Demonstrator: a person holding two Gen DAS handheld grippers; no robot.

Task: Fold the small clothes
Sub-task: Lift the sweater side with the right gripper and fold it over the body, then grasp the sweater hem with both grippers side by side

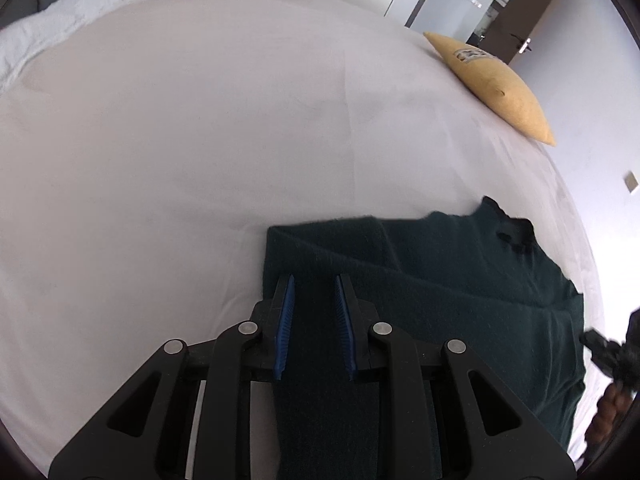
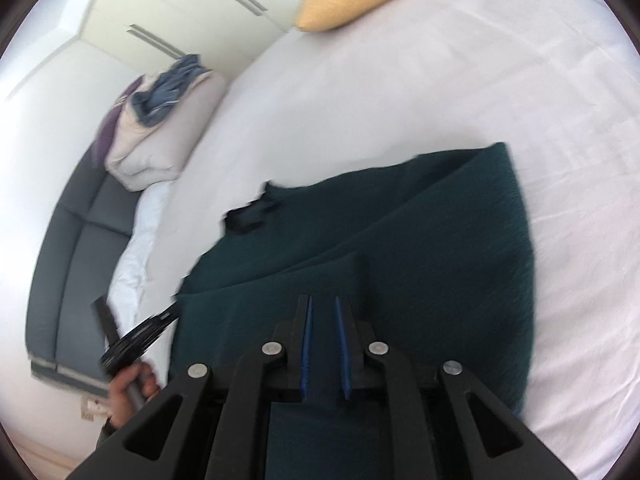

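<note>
Nearest, the left tongs [image 1: 314, 280] stand slightly spread above the dark green garment [image 1: 440, 280], pinching nothing visible. The right tongs [image 2: 322, 300] hover narrowly parted over it, seemingly empty. The garment lies partly folded on the bed [image 1: 200, 140], toward 4 o'clock; released layers could spring open. A yellow cushion [image 1: 500, 84] sits beyond at 1 o'clock.

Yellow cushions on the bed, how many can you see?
1: the yellow cushion lies at the far edge of the white bed, beyond the dark green garment. Others may lie out of view.
</note>
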